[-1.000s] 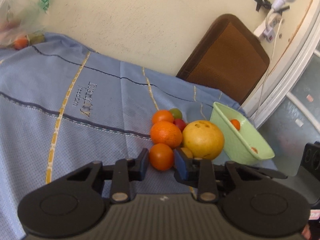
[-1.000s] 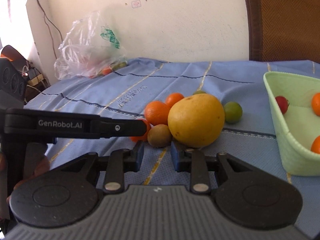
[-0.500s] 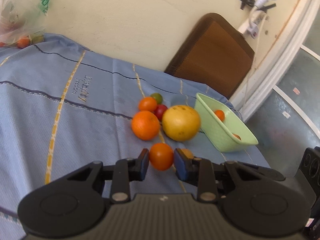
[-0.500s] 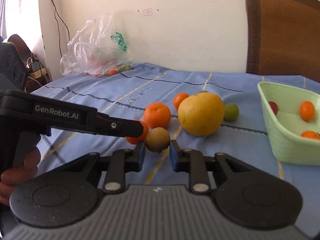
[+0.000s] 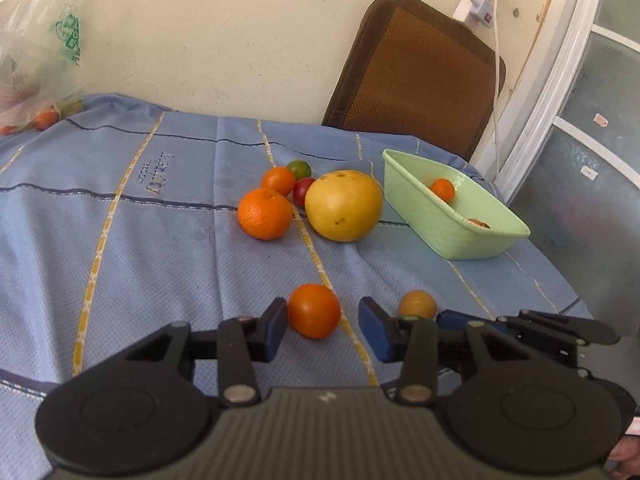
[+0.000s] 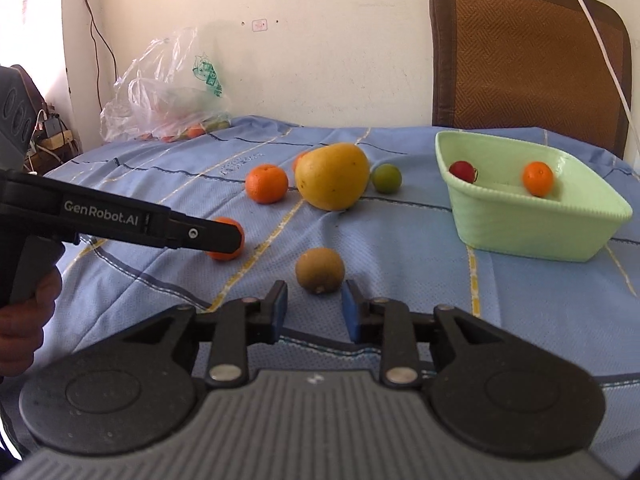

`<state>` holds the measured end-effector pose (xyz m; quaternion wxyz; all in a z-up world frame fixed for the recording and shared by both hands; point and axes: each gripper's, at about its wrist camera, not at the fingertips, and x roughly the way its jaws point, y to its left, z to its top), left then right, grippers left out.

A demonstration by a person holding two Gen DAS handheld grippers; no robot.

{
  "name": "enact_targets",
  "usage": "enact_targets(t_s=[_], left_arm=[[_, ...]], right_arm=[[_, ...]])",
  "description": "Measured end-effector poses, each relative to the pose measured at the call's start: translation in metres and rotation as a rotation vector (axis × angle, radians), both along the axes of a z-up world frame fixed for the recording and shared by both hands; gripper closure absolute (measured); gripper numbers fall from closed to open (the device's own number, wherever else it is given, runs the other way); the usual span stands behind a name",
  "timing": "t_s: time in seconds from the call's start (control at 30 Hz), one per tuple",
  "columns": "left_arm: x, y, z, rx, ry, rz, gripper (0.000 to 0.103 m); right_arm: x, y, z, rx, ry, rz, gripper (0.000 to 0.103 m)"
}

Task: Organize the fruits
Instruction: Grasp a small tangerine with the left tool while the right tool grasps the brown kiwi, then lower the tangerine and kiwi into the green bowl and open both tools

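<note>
My left gripper (image 5: 323, 322) is open, its fingers either side of a small orange (image 5: 314, 310) that lies on the blue cloth and touches neither pad. My right gripper (image 6: 314, 307) is open just behind a brown kiwi (image 6: 320, 270), also on the cloth. The kiwi also shows in the left wrist view (image 5: 417, 304). Further back lie a big yellow grapefruit (image 5: 343, 205), a larger orange (image 5: 265, 213), a small orange (image 5: 278, 180), a red fruit (image 5: 303, 191) and a green lime (image 6: 386, 178). The green basket (image 6: 536, 236) holds a red fruit (image 6: 462, 169) and an orange (image 6: 537, 178).
A brown chair back (image 6: 528, 60) stands behind the table at the right. A clear plastic bag (image 6: 168, 92) with fruit lies at the far left against the wall. The table's edge falls away at the right of the basket (image 5: 472, 242).
Both grippers pulled back from the fruit pile, dragging the small orange and the kiwi toward me, then opened. Both fruits now lie loose on the cloth.
</note>
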<state>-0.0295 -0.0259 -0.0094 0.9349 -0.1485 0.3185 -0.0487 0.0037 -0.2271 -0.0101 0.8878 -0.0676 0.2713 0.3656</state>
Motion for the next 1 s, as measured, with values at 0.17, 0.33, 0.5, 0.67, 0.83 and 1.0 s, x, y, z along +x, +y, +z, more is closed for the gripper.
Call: enact_targets(t_s=[0.17, 0.33, 0.5, 0.67, 0.83, 1.0], left_arm=[[0.005, -0.009, -0.003, 0.054, 0.006, 0.019, 0.071], [0.005, -0.012, 0.001, 0.037, 0.005, 0.011, 0.073], [0.029, -0.03, 0.028, 0.02, -0.054, -0.046, 0.073], [0.078, -0.068, 0.048, 0.025, -0.093, -0.127, 0.073], [0.13, -0.11, 0.049, 0.033, -0.089, -0.178, 0.073], [0.163, -0.131, 0.037, 0.054, -0.041, -0.183, 0.073]], right_arm=[[0.007, 0.005, -0.003, -0.003, 0.001, 0.02, 0.069], [0.01, 0.002, -0.001, 0.031, 0.001, 0.037, 0.073], [0.011, -0.023, 0.013, 0.123, -0.107, -0.035, 0.073], [0.037, -0.061, 0.024, 0.164, -0.179, -0.183, 0.073], [0.067, -0.096, 0.025, 0.172, -0.186, -0.302, 0.073], [0.093, -0.112, 0.018, 0.156, -0.16, -0.367, 0.073]])
